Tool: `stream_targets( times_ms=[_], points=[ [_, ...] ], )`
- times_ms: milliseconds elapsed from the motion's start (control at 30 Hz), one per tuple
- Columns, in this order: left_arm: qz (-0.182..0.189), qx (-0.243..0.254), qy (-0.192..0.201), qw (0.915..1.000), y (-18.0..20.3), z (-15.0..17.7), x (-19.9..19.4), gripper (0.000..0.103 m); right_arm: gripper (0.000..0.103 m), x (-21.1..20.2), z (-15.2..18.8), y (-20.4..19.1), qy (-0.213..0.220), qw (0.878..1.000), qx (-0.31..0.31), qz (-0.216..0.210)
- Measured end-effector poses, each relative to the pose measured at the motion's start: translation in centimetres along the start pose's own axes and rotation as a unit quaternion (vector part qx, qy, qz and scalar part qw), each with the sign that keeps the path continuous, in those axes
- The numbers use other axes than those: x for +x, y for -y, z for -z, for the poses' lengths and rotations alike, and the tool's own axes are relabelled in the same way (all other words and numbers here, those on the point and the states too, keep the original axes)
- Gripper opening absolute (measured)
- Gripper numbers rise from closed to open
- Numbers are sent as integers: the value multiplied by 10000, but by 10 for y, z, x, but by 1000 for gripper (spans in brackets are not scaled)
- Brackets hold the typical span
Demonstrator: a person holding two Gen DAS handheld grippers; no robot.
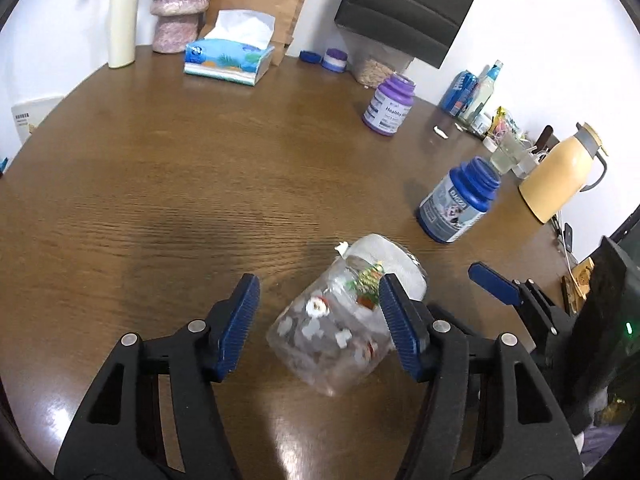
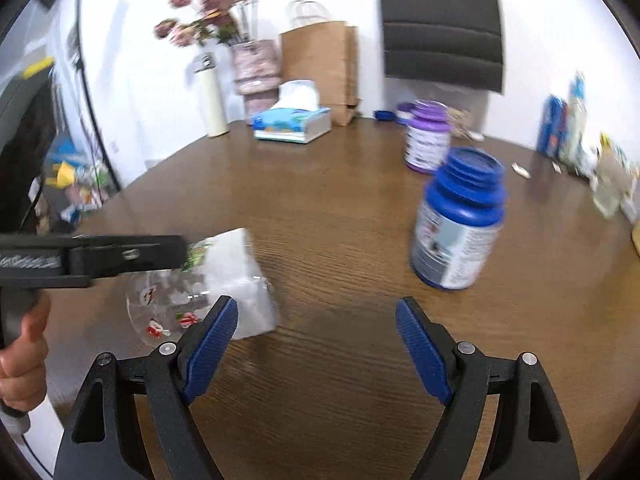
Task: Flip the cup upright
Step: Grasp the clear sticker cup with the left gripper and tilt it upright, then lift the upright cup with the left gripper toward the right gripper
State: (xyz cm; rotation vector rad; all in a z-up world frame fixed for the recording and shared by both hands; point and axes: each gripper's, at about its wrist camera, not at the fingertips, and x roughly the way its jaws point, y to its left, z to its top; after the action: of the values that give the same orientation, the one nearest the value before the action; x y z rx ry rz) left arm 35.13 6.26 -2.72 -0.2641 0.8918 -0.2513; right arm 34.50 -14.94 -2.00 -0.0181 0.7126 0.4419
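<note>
Evidently the approach is the step in hand: the left tool (image 1: 320, 320) stands wide around the cup (image 1: 340, 320), which lies tilted on its side on the tabletop (image 1: 200, 160), nearer the tool's right pad than its left. Next, judging by this, the jaws must close on the cup's body before any turning. The cup is clear plastic with festive stickers and white paper stuffed inside. The right tool (image 2: 316, 344), also wide, holds nothing, the cup off to its left.

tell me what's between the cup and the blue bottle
Only bare table between the cup and the blue bottle, in the left wrist view.
</note>
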Motion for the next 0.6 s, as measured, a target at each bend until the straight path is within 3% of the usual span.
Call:
stream_targets(
  times_ms=[100,167,233,267,300,333,367,433,600],
  points=[
    [-10,386,129,9992,10,2,-19,70,86,-19,6,18,137,9994,316,-69],
    [190,964,133,9951,26,4,-25,86,86,-30,11,28,166,9984,508,-181],
    [411,1677,-298,9845,46,6,-12,88,86,-37,16,34,167,9975,636,-248],
    [371,1962,-679,9775,54,6,3,88,86,-40,18,37,163,9971,687,-278],
    [41,2209,-853,9715,62,6,15,90,86,-43,21,40,158,9966,746,-320],
    [-395,2501,-771,9643,69,7,21,77,86,-45,23,42,160,9964,772,-321],
    [-535,2715,-937,9564,75,7,28,58,86,-47,24,44,161,9963,792,-295],
    [-401,2625,-1194,9567,77,1,33,59,86,-52,29,49,161,9959,862,-233],
    [-565,2597,-1147,9572,85,-7,35,60,86,-62,39,61,180,9940,1048,-254]
  ],
)
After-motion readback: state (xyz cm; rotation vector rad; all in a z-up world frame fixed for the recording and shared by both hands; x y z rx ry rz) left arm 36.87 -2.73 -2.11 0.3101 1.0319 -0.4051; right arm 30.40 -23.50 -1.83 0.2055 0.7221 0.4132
